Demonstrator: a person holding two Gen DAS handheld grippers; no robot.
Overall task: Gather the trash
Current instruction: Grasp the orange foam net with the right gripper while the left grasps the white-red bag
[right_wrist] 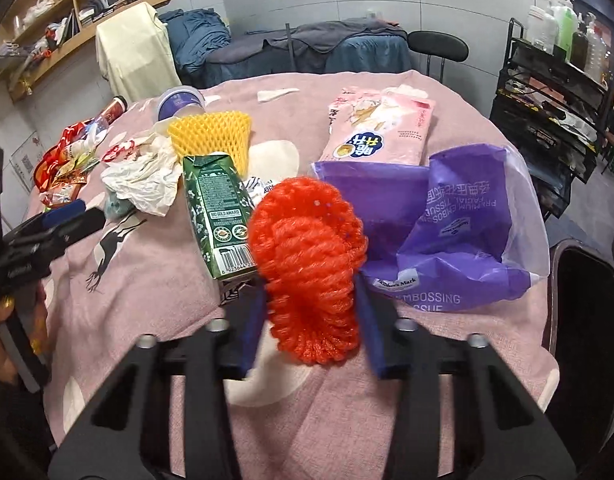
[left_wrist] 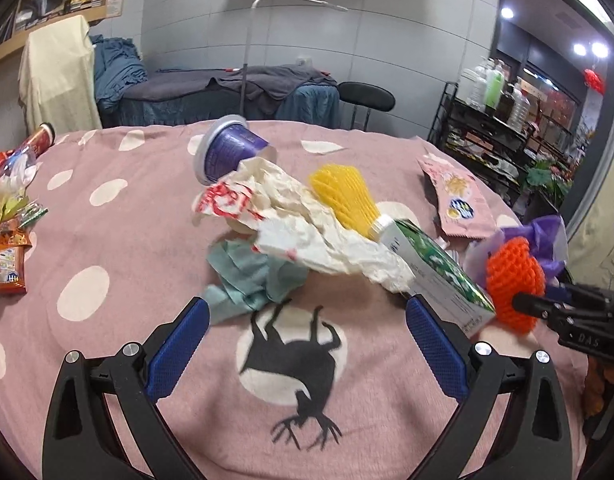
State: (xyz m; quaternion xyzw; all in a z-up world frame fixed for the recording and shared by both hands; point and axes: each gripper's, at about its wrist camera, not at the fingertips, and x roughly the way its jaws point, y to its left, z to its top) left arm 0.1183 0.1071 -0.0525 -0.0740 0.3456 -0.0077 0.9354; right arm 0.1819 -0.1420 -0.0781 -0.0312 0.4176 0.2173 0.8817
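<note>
Across the counter (left_wrist: pixel 119 240) lies a pink cloth with pale dots and a black deer print, and on it a heap of trash. Behind the counter stand a bed with blue and grey covers (left_wrist: pixel 235 88), a black chair (left_wrist: pixel 366 95), wall shelves and a black rack of bottles (right_wrist: pixel 555 60). The green carton (right_wrist: pixel 215 216) lies near the middle of the heap; left of it are crumpled white paper (right_wrist: pixel 143 180) and a purple cup (left_wrist: pixel 231 148) on its side, behind it a yellow foam net (right_wrist: pixel 215 132).

The right tongs (right_wrist: pixel 313 304) have closed narrow on the orange foam net (right_wrist: pixel 307 264), just right of the carton. The left tongs (left_wrist: pixel 307 344) stand wide with nothing between them, over the deer print near the carton.

Only the right view shows the purple tissue wrapper (right_wrist: pixel 447 224) spread flat; only the left view shows the snack packets (left_wrist: pixel 7 252) at the far left edge.
</note>
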